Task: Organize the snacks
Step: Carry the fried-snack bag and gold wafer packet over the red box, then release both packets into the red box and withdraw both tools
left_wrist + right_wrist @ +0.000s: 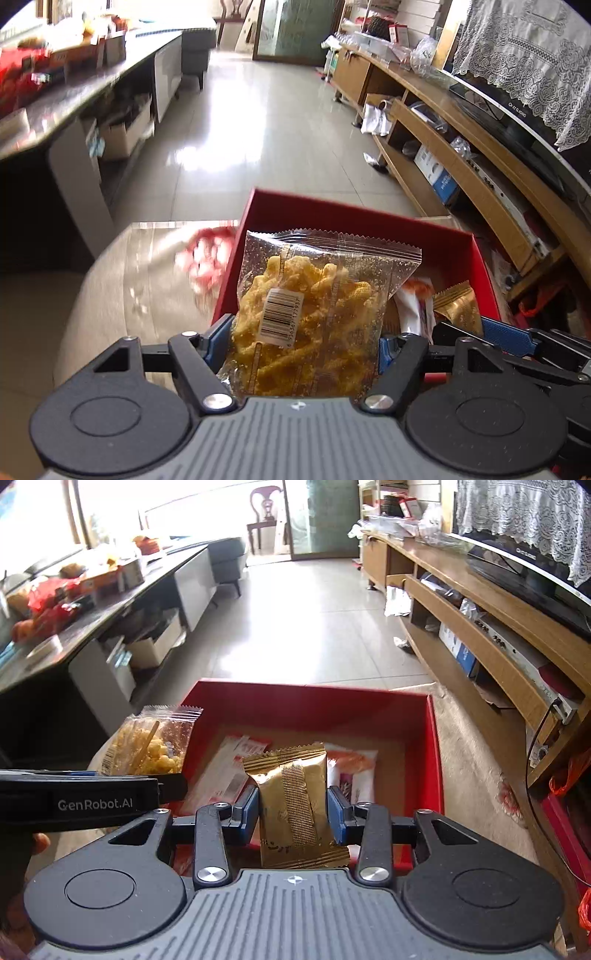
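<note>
My left gripper (301, 341) is shut on a clear bag of yellow snacks (310, 314) and holds it upright over the near left edge of a red box (369, 218). My right gripper (293, 810) is shut on a gold snack packet (295, 805), held upright over the red box (436, 738). In the right wrist view the left gripper (110, 794) with its clear bag (151, 746) sits at the box's left side. White and red snack packets (229, 771) lie on the box floor. The gold packet also shows in the left wrist view (460, 306).
The box rests on a pale patterned surface (476, 775). A dark counter (110, 605) with snacks runs along the left. A wooden TV cabinet (480, 627) with shelves runs along the right. Tiled floor (306, 620) lies ahead.
</note>
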The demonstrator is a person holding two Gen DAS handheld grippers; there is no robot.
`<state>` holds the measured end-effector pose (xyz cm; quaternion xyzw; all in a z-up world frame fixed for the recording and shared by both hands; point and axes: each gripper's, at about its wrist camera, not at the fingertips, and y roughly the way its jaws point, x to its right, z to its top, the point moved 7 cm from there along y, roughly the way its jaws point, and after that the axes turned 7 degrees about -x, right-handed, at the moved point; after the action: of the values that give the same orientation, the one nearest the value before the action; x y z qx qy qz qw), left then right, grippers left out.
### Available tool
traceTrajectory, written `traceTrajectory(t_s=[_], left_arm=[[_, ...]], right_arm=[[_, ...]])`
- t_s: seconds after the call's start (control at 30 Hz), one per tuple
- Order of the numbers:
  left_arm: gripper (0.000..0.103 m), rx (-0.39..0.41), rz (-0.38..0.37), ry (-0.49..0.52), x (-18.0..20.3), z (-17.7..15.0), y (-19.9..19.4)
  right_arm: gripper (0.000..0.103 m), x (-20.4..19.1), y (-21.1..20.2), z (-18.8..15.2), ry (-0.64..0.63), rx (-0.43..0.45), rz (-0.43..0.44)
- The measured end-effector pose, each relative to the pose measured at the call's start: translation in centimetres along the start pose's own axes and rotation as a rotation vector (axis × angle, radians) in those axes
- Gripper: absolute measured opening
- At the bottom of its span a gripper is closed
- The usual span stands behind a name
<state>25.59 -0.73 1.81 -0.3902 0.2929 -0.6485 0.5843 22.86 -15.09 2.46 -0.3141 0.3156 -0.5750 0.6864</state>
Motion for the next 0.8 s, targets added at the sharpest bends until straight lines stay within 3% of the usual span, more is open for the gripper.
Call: traceTrajectory(t_s=[0.4, 0.8], left_arm=[[0.067, 0.001, 0.035, -0.009, 0.1, 2.2, 3.1], [0.067, -0.044, 0.083, 0.014, 0.7, 2.2, 6.8]], right_arm=[[0.047, 1.1, 3.2, 2.0, 0.004, 0.002, -0.024], [0.047, 2.1, 6.8, 1.9, 0.025, -0.035, -0.028]])
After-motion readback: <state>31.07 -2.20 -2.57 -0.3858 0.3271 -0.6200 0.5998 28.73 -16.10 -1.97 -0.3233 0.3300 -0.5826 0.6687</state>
